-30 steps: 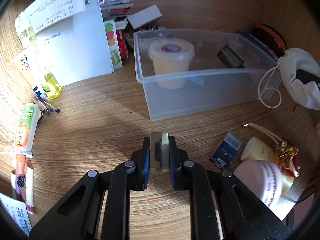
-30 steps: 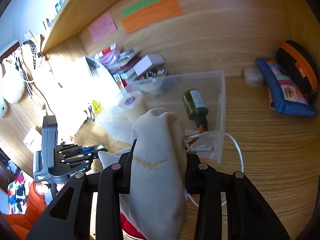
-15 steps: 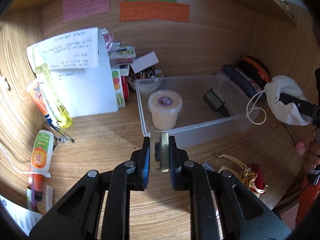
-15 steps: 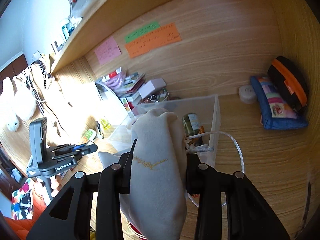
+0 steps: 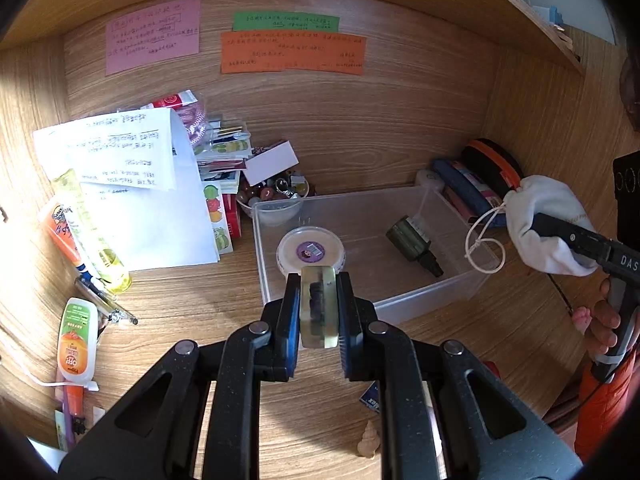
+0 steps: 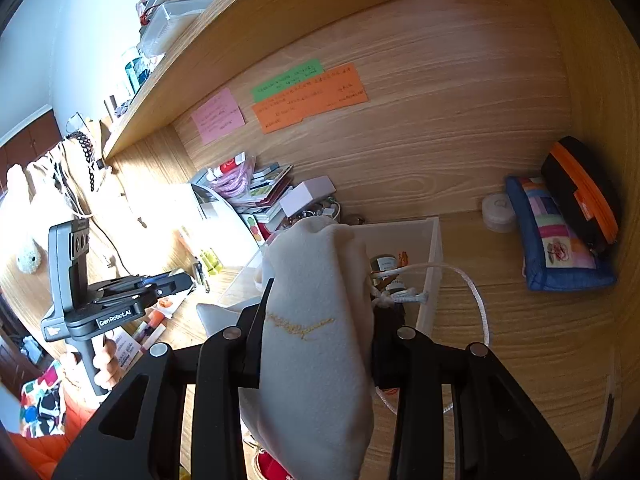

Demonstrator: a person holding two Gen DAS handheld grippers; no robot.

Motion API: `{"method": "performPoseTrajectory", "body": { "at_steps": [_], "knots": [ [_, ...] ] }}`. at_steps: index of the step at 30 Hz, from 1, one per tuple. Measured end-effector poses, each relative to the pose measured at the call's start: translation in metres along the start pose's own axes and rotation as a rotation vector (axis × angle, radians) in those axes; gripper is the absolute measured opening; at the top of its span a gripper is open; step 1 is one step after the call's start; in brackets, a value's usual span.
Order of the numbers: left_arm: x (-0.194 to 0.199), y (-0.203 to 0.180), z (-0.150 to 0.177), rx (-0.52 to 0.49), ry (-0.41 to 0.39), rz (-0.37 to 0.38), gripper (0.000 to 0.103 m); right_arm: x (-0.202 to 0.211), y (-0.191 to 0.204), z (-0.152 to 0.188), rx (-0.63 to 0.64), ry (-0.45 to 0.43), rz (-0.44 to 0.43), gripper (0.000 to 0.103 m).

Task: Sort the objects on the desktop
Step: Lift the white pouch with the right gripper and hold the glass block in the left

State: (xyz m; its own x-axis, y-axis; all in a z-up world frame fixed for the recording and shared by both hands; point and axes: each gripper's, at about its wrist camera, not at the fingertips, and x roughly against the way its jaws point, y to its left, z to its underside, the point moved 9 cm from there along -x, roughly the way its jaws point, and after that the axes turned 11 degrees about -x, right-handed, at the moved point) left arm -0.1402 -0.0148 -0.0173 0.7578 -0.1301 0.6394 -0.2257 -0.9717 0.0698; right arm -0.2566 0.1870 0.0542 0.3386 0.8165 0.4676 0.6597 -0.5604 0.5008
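Note:
My left gripper (image 5: 319, 312) is shut on a small clear greenish block (image 5: 318, 307) with dark bits inside, held above the desk at the near wall of a clear plastic bin (image 5: 436, 294). The bin holds a lidded cream tub (image 5: 310, 253) and a dark green bottle (image 5: 412, 241) lying on its side. My right gripper (image 6: 316, 320) is shut on a white drawstring pouch (image 6: 316, 320) with gold stitching, held up in the air right of the bin; it also shows in the left wrist view (image 5: 544, 222). The pouch hides most of the bin in the right wrist view.
White papers (image 5: 132, 184), tubes and an orange-label bottle (image 5: 76, 344) lie left of the bin. A bowl of trinkets (image 5: 276, 200) and stacked cards stand behind it. Pouches (image 6: 560, 236) and a small round jar (image 6: 498, 212) sit at the back right. A shell (image 5: 368, 440) lies near.
Both grippers have risen and pulled back from the desk, each keeping its hold. The views now look down on the bin from higher up.

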Motion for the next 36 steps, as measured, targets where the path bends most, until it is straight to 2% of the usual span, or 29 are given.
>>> {"method": "performPoseTrajectory", "body": {
  "at_steps": [4, 7, 11, 15, 18, 19, 23, 25, 31, 35, 36],
  "knots": [
    [-0.008, -0.003, 0.004, 0.001, 0.015, 0.016, 0.015, -0.011, -0.002, 0.013, 0.02, 0.05, -0.015, 0.033],
    [-0.014, -0.005, 0.01, 0.002, 0.028, 0.029, 0.015, -0.027, -0.016, 0.038, 0.032, 0.12, 0.025, 0.033],
    [-0.019, -0.01, 0.014, -0.002, 0.041, 0.038, 0.015, -0.052, -0.049, 0.073, 0.03, 0.227, 0.124, 0.033],
    [-0.02, -0.015, 0.017, -0.002, 0.04, 0.053, 0.015, -0.063, -0.073, 0.092, 0.083, 0.273, 0.24, 0.033],
    [-0.023, -0.016, 0.02, -0.005, 0.048, 0.049, 0.015, -0.063, -0.081, 0.096, 0.107, 0.286, 0.275, 0.038],
    [-0.024, -0.017, 0.023, -0.002, 0.053, 0.052, 0.015, -0.061, -0.082, 0.096, 0.11, 0.294, 0.276, 0.043],
    [-0.033, -0.018, 0.035, 0.006, 0.086, 0.065, 0.015, -0.045, -0.087, 0.093, 0.131, 0.277, 0.32, 0.064],
    [-0.037, -0.019, 0.043, 0.005, 0.106, 0.071, 0.015, -0.037, -0.088, 0.093, 0.143, 0.267, 0.33, 0.067],
    [-0.047, -0.034, 0.059, -0.021, 0.151, 0.111, 0.017, -0.002, -0.096, 0.098, 0.146, 0.235, 0.372, 0.069],
    [-0.051, -0.048, 0.058, -0.052, 0.16, 0.138, 0.036, 0.016, -0.082, 0.089, 0.157, 0.169, 0.346, 0.069],
    [-0.051, -0.051, 0.057, -0.059, 0.159, 0.142, 0.037, 0.015, -0.077, 0.087, 0.161, 0.158, 0.342, 0.069]
  ]
}}
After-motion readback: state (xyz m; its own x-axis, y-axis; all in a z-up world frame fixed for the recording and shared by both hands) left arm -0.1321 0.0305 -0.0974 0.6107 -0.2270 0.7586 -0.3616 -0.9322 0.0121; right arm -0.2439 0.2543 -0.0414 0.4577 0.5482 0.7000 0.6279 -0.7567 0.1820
